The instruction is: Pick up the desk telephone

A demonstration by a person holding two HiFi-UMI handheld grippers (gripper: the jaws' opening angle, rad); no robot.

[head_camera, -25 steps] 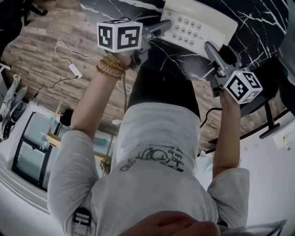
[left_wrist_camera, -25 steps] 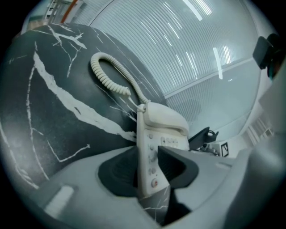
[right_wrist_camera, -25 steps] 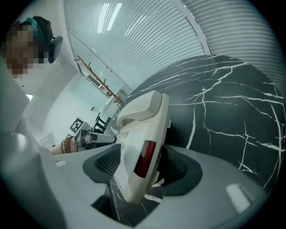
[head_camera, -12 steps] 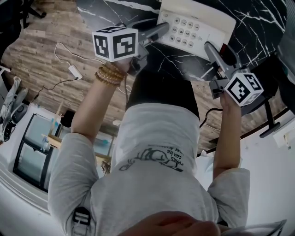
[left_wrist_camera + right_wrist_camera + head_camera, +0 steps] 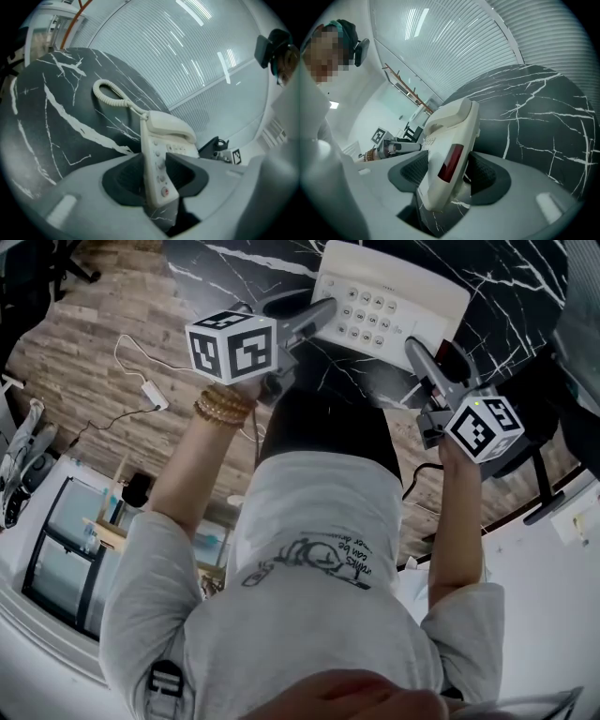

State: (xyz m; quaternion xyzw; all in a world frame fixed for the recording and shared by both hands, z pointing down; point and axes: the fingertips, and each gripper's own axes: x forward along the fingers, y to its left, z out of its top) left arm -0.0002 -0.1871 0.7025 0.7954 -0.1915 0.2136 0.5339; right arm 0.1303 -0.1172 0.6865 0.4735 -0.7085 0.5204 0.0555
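Currently the left gripper [image 5: 322,314] clamps the desk telephone [image 5: 394,292] by its keypad edge. The right gripper [image 5: 413,346], jaws opening, grips the opposite edge. Bare table [image 5: 511,277] lies ahead of both.

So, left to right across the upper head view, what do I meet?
White adapter on the floor, left gripper's marker cube, desk telephone, right gripper's marker cube; that gripper's fingers are opening, telephone between them.

Office, I reckoned, black marble-look desk [image 5: 225,263], corded desk telephone [image 5: 389,301], slatted blinds [image 5: 187,56] behind, wood-plank floor [image 5: 94,334] where loose cables [image 5: 141,381] trailed
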